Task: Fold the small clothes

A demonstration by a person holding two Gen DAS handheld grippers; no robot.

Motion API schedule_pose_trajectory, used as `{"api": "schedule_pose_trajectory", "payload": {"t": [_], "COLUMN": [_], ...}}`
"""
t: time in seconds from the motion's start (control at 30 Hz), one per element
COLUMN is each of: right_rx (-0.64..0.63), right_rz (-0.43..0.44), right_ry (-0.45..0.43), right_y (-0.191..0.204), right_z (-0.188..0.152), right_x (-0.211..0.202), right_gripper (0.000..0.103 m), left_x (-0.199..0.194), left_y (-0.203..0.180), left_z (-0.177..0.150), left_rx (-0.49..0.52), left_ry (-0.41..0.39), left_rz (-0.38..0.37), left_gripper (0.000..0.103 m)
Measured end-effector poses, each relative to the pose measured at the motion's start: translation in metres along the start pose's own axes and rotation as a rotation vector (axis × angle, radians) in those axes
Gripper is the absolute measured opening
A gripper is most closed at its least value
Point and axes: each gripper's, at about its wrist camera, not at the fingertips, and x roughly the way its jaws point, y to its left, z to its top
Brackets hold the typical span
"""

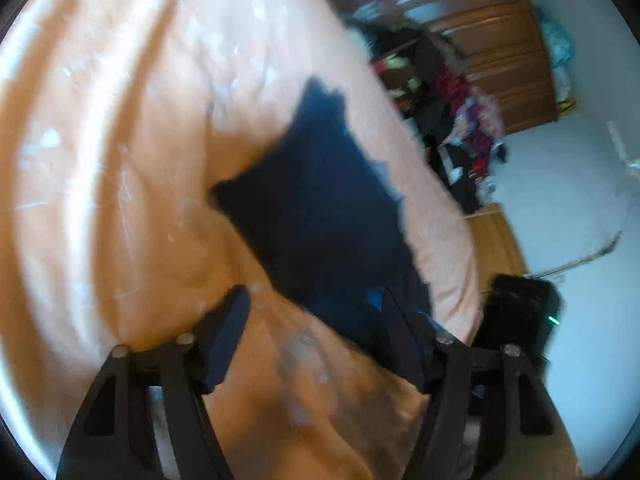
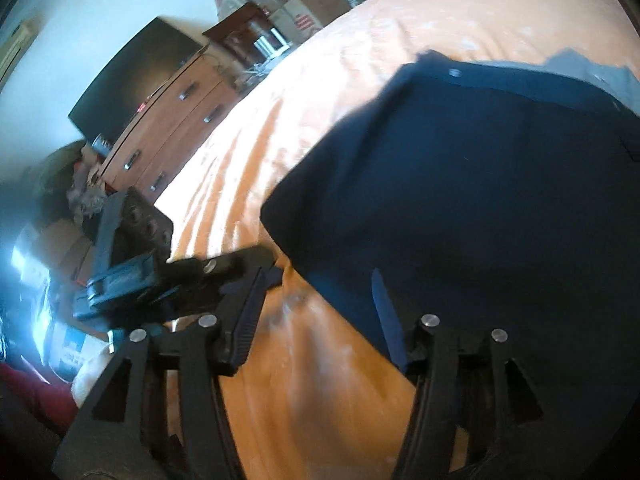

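Shorts point(image 1: 320, 208), dark navy, lie flat on the orange bed sheet point(image 1: 120, 160), centre of the left wrist frame and filling the right half of the right wrist frame, waistband with a snap toward upper right there. Spread flat, probably so edges are easy to pick for a fold.

Left tongs point(image 1: 320, 340) gape wide, nothing held; the right-hand finger sits over the near hem, the other over bare sheet, so they look lined up to pinch that edge.

Right tongs point(image 2: 316, 316) also wide open and empty, one finger at the cloth's lower edge; in this view the left tongs show at lower left, just beside.

Both frames are motion-blurred, so contact with the cloth cannot be told. No fold looks made yet.
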Motion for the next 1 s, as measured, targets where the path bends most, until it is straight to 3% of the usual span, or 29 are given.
{"api": "schedule_pose_trajectory", "payload": {"t": [0.13, 0.27, 0.43, 0.57, 0.67, 0.7, 0.73, 0.83, 0.87, 1.0], "right_rx": [0.011, 0.005, 0.004, 0.012, 0.003, 0.001, -0.004, -0.033, -0.052, -0.063], "right_rz": [0.006, 0.015, 0.018, 0.0, -0.057, -0.083, -0.102, -0.155, -0.169, -0.291], "right_ry": [-0.002, -0.016, -0.049, -0.076, -0.068, -0.055, -0.039, 0.014, 0.056, 0.219], "right_y": [-0.002, 0.0, -0.002, -0.004, -0.005, -0.005, -0.006, -0.008, -0.009, -0.026], "right_z": [-0.01, -0.008, 0.002, 0.023, 0.06, 0.072, 0.087, 0.137, 0.156, 0.188], "right_x": [-0.003, -0.008, -0.025, -0.039, -0.042, -0.04, -0.037, -0.019, -0.007, 0.052], "right_gripper": [0.056, 0.057, 0.063, 0.071, 0.081, 0.086, 0.088, 0.089, 0.094, 0.096], "left_x": [0.009, 0.018, 0.038, 0.041, 0.049, 0.053, 0.055, 0.06, 0.064, 0.073], "left_y": [0.004, -0.003, 0.003, -0.002, -0.01, -0.021, -0.029, -0.068, -0.079, -0.094], "left_z": [0.009, 0.019, 0.033, 0.036, 0.044, 0.045, 0.043, 0.027, 0.023, 0.016], "left_rx": [-0.017, -0.003, -0.001, 0.0, 0.025, 0.091, 0.139, 0.351, 0.405, 0.503], "left_ry": [-0.048, -0.083, -0.125, -0.223, -0.231, -0.221, -0.211, -0.218, -0.213, -0.197], "left_rz": [0.046, 0.009, 0.022, 0.016, -0.001, 0.018, 0.034, 0.11, 0.13, 0.185], "left_gripper": [0.054, 0.055, 0.058, 0.064, 0.067, 0.05, 0.005, 0.006, 0.006, 0.006]}}
